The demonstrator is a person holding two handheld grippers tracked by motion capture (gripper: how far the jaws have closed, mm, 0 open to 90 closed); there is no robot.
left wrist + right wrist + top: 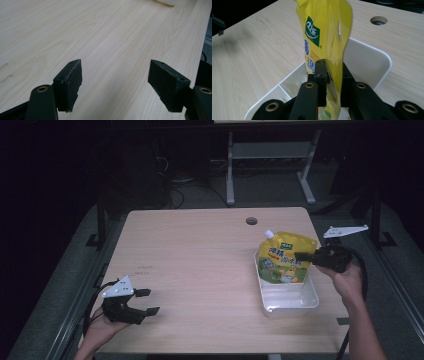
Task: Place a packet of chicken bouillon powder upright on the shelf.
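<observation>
Yellow pouch point(325, 37) between right gripper point(331, 75) fingers point(320, 72)

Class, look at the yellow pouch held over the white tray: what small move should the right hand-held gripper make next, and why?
Probably lower the yellow pouch a little into the white tray, then open. The right hand-held gripper is shut on its edge, and the pouch stands upright over the tray's far end.
</observation>
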